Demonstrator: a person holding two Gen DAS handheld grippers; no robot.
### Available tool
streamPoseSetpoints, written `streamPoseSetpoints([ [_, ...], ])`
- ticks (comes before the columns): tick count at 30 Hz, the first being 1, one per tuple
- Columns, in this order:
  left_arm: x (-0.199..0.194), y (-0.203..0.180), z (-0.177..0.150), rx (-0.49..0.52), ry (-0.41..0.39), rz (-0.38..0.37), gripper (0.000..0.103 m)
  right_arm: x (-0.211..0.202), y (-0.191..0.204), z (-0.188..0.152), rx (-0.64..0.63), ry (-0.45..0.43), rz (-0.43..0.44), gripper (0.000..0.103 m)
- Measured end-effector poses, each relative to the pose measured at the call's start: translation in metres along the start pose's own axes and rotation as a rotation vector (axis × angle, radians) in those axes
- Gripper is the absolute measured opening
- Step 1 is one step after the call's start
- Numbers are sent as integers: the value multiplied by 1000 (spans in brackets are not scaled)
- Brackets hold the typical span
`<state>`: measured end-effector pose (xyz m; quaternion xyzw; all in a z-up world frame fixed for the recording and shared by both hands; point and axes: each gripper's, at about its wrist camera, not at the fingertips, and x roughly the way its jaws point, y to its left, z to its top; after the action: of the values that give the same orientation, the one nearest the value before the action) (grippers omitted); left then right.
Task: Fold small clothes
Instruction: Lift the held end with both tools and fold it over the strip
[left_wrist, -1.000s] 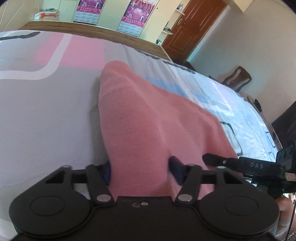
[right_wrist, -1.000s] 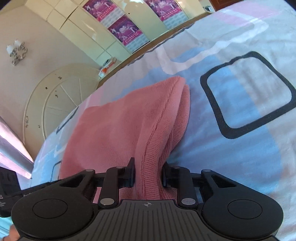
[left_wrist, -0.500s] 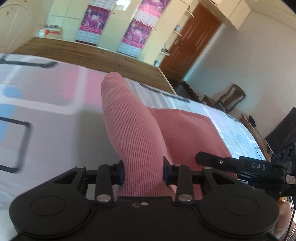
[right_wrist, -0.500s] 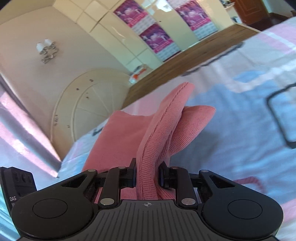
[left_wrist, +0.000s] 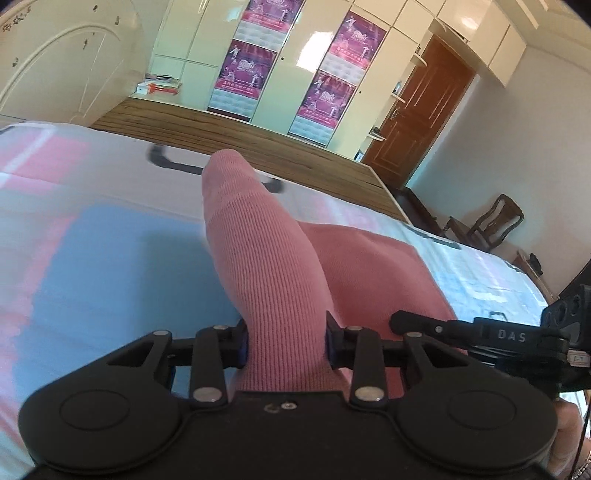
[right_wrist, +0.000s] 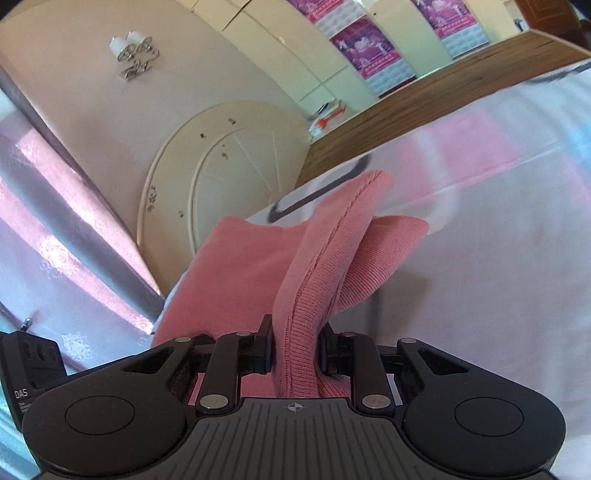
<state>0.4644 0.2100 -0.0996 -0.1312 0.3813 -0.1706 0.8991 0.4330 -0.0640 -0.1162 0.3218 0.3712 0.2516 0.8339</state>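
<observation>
In the left wrist view, the left gripper (left_wrist: 286, 341) pinches a bunched edge of the pink knit garment (left_wrist: 266, 258), which rises toward 12 o'clock while the rest lies on the patterned bedsheet (left_wrist: 92, 266) at 3 o'clock. To fold well, both corners should probably travel level and together. In the right wrist view, the right gripper (right_wrist: 295, 350) clamps a ribbed hem of the garment (right_wrist: 314, 266), jaws narrowed onto cloth.
</observation>
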Motion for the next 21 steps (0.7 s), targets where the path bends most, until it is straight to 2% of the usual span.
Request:
streamPoseSetpoints([
  [4,4,47,13,8,8,21,33,48,10,-7,0,26,-15,22],
  [8,25,88,5,3,36,42,38,88,3,-11,11,63,-79,22],
  [10,37,104,-8,-15,63,60,47,99,-4,-15,8,71,-130,22],
  [12,36,114,-17,-28,36,83,79,102,-14,-15,13,82,-165,22],
  [13,34,115,-18,-19,29,99,82,102,-14,-16,-7,82,-188,22],
  [16,24,114,-13,-30,4,108,80,103,-10,-15,-45,72,-237,26],
  [19,-6,110,-1,-21,-161,116,78,89,5,-14,-102,-14,-303,26],
  [21,-10,102,8,7,-185,96,78,83,19,-6,-154,-73,-325,26],
])
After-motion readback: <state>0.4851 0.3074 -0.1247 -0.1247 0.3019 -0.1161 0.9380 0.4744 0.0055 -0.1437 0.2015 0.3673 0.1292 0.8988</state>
